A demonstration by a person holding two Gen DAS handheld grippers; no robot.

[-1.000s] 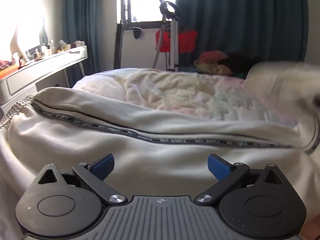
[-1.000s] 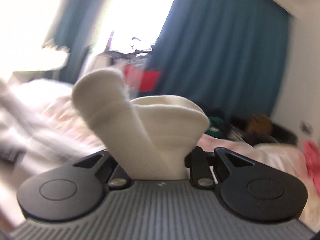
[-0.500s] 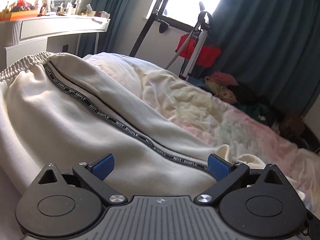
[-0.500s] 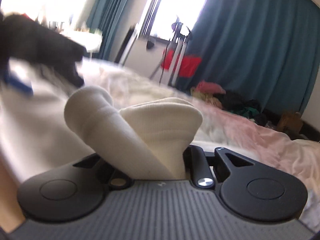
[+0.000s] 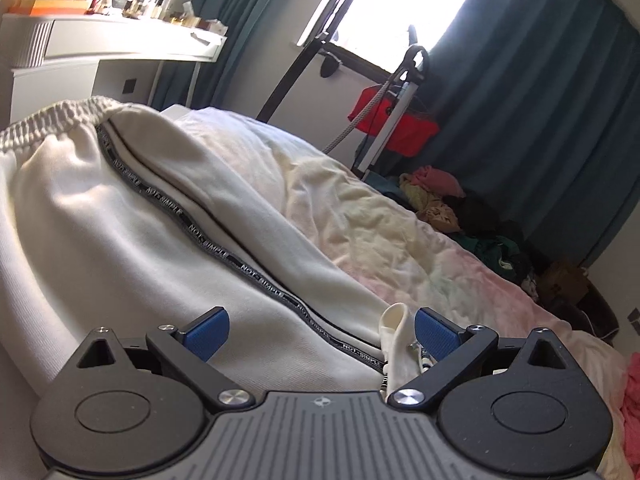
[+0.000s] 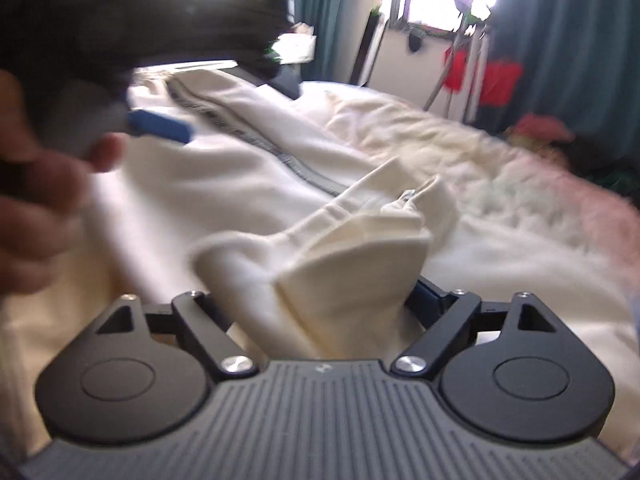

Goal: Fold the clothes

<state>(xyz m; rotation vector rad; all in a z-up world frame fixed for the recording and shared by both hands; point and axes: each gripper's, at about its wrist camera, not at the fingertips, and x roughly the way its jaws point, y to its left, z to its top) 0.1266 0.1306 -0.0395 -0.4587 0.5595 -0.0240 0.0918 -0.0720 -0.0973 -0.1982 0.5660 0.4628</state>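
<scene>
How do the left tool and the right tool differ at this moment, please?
The left tool stands open, with cream trousers lying between its blue pads, whereas the right tool is shut on a bunched fold of the trousers. The left tool's pads show clearly, while the right tool's are mostly buried in fabric. Both are black with blue pads and point across the bed.

Both wrist views low (bed shared)
</scene>
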